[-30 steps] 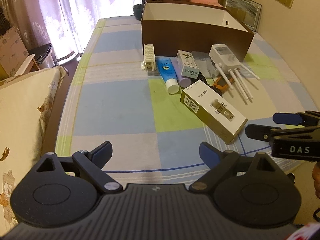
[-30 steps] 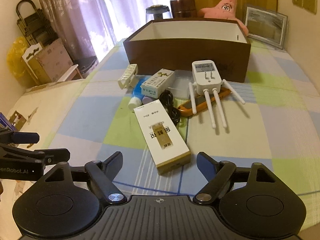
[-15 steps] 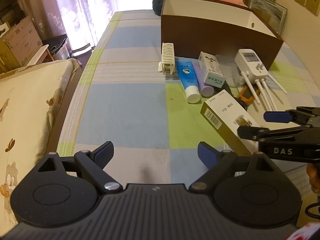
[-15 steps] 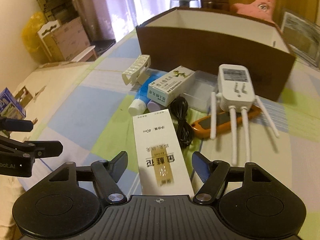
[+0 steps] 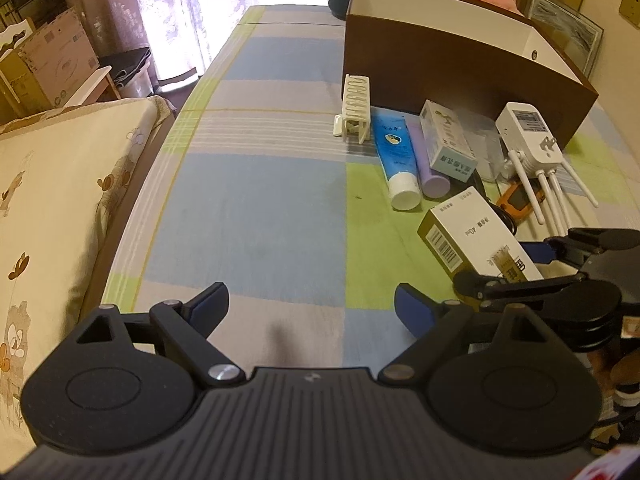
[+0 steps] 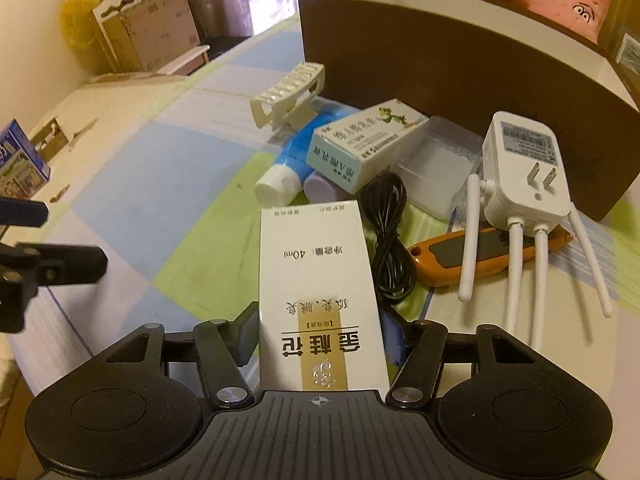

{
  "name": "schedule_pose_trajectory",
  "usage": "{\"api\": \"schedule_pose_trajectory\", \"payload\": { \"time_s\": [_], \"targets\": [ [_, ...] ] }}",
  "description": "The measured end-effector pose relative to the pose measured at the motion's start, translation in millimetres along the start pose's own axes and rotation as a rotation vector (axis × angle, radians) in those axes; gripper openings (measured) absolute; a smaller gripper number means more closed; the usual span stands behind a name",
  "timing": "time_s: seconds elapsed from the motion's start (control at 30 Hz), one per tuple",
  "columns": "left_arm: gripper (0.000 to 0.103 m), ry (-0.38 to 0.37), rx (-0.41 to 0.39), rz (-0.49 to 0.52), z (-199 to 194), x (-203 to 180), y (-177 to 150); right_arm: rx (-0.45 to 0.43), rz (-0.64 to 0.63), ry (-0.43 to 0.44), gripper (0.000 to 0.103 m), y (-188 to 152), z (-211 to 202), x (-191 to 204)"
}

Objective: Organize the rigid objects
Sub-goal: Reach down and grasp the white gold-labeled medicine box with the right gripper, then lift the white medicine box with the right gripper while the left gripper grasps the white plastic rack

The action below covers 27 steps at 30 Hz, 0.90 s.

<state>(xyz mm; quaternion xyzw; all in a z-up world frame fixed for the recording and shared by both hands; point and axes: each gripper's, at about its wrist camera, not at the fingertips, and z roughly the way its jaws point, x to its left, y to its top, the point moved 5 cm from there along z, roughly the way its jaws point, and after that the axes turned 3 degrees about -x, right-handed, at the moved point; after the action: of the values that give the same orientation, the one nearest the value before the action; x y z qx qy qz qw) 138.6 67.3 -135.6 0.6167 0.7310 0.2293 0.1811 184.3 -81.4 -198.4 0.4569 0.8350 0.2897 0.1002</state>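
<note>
A long white-and-gold carton (image 6: 316, 264) (image 5: 468, 232) lies flat on the checked cloth. My right gripper (image 6: 320, 336) (image 5: 516, 264) straddles its near end, jaws closing, both pads against its long sides. Beyond it lie a black cable (image 6: 390, 240), an orange utility knife (image 6: 440, 256), a white plug-in router (image 6: 520, 164) (image 5: 524, 136), a clear case (image 6: 436, 164), a small green-print box (image 6: 360, 140) (image 5: 448, 140), a blue tube (image 5: 394, 156), a purple tube (image 5: 430, 168) and a white clip (image 5: 356, 104). My left gripper (image 5: 312, 304) (image 6: 52, 238) hangs open over bare cloth, holding nothing.
A brown open-topped box (image 5: 440, 64) (image 6: 440, 60) stands behind the pile. A pink plush (image 6: 576, 8) and a picture frame (image 5: 568, 36) sit at the table's far end. A patterned mattress (image 5: 48, 184) borders the table's left edge, with cardboard boxes (image 5: 52, 64) beyond.
My right gripper came forward and down over the long carton, and its jaws narrowed onto the carton's sides. My left gripper moved slightly forward and down, still open.
</note>
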Motion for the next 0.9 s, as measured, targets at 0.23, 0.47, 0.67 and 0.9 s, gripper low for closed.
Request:
{"api": "schedule_pose_trajectory", "payload": {
  "time_s": [0.23, 0.47, 0.67, 0.9],
  "targets": [
    [0.088, -0.010, -0.007, 0.003, 1.5, -3.2, 3.2, -0.013, -0.006, 0.019, 0.056, -1.1, -8.1, -1.0],
    [0.086, -0.028, -0.022, 0.023, 5.6, -15.4, 11.4, -0.080, 0.044, 0.027, 0.056, 5.5, -47.5, -12.3],
    [0.086, -0.013, -0.042, 0.047, 14.6, -27.1, 25.8, -0.151, 0.132, -0.042, 0.056, 14.0, -80.5, -50.3],
    [0.084, -0.020, -0.077, 0.068, 21.5, -37.1, 42.3, -0.196, 0.226, -0.129, 0.056, 16.1, -108.5, -97.9]
  ]
}}
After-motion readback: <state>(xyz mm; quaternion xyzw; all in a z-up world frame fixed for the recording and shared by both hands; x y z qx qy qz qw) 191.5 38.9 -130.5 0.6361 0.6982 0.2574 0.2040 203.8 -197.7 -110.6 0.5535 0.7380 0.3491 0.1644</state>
